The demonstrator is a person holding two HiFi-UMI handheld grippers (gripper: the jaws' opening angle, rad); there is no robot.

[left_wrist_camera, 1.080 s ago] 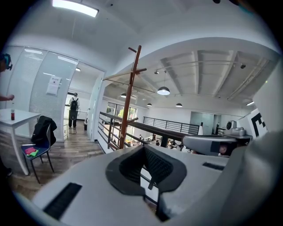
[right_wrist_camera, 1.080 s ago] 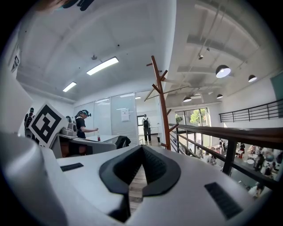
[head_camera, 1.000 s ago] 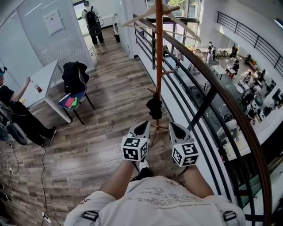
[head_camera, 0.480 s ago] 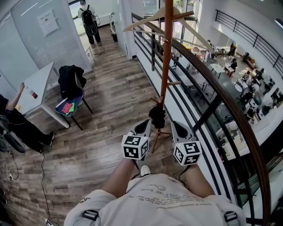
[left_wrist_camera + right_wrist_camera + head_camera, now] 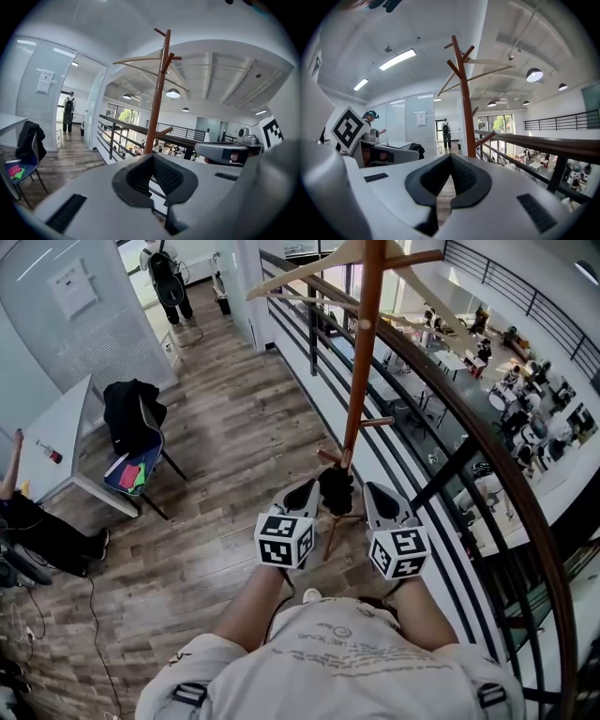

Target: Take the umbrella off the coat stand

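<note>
The brown wooden coat stand (image 5: 361,371) rises beside the railing. A small black folded umbrella (image 5: 336,489) hangs low on its pole. In the head view my left gripper (image 5: 304,497) is just left of the umbrella and my right gripper (image 5: 377,497) just right of it, level with it. Both grippers have their jaws together with nothing between them. The left gripper view shows the shut left gripper (image 5: 152,158) under the pole (image 5: 157,108). In the right gripper view the right gripper (image 5: 450,158) sits under the pole (image 5: 465,110). The umbrella is hidden in both gripper views.
A curved dark railing (image 5: 487,456) runs along the right over a drop to a lower floor. Wooden hangers (image 5: 309,268) hang at the stand's top. A chair with a black jacket (image 5: 131,423) and a white table (image 5: 56,442) stand left. A person with a backpack (image 5: 161,273) walks far off.
The stand and umbrella have come nearer in the head view. Both grippers have moved forward and now flank the umbrella, where before they were short of it.
</note>
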